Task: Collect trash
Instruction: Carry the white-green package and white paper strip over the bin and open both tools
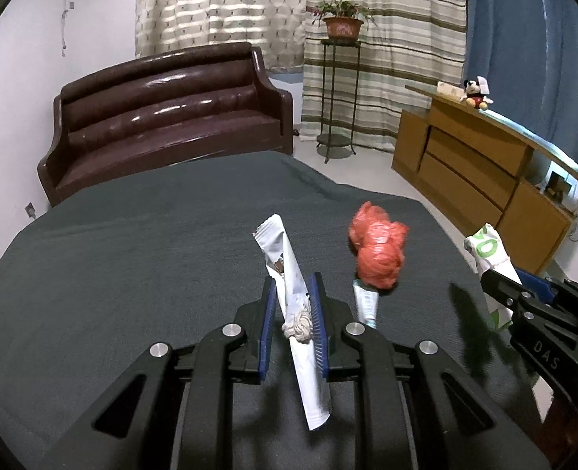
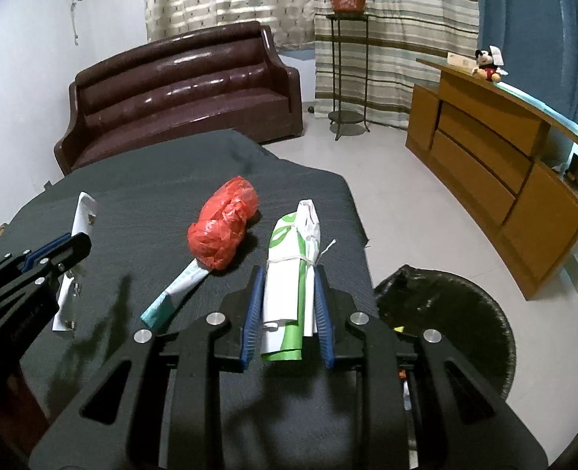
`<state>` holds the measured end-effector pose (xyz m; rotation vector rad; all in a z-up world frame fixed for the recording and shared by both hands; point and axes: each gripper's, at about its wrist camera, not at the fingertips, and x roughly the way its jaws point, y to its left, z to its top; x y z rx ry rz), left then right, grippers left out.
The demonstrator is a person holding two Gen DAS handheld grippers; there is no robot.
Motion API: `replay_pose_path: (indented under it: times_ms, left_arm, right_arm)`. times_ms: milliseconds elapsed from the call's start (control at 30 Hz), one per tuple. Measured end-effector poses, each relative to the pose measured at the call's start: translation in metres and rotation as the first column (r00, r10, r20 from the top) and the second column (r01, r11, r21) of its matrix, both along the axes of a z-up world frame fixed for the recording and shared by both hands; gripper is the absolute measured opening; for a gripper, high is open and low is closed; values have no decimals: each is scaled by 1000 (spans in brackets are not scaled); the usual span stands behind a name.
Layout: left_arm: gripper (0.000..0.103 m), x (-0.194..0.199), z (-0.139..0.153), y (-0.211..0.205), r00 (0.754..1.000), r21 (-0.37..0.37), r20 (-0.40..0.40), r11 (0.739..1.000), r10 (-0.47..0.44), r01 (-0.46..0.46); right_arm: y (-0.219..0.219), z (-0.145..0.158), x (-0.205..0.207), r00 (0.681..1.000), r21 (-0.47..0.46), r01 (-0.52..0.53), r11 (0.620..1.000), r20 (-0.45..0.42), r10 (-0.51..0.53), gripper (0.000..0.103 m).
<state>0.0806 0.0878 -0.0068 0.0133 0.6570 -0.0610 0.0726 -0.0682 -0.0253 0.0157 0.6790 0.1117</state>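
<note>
On the dark grey cloth-covered table (image 2: 163, 180) a crumpled red plastic bag (image 2: 223, 230) lies between two raised pieces — a long white sachet wrapper (image 1: 293, 305) to its left, a rolled white-and-green paper bundle tied with string (image 2: 289, 274) to its right. A flat teal-and-white tube (image 2: 173, 290) pokes out from under the bag's near end. Right of the table, on the floor, stands a black-lined round bin (image 2: 461, 313); behind the table — a dark brown leather sofa (image 2: 187, 90).

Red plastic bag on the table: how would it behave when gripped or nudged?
The red plastic bag looks crumpled into a loose ball, so it likely squashes, feels light, and may spring back. Its lumpy shape probably slides, not rolls, on the dark table cover.
</note>
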Motion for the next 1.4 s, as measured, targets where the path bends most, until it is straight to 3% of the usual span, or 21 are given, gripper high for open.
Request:
replay_pose_path:
  times_ms: [533,900,1400]
  left_arm:
    - [19,-33,10,-69,990,-23,60,991,-130,132]
    - [19,-29,-1,-127,970,-21,53,971,-238,240]
    - [19,-21,-16,-172,953,1,34,954,-300,300]
  right_arm:
    - [-64,11,-41,992,-28,117,993,46,-116,25]
    - [-115,8,-50,974,-29,224,974,50,-222,25]
    - [-149,0,-47,956,-18,287,958,66,-286,25]
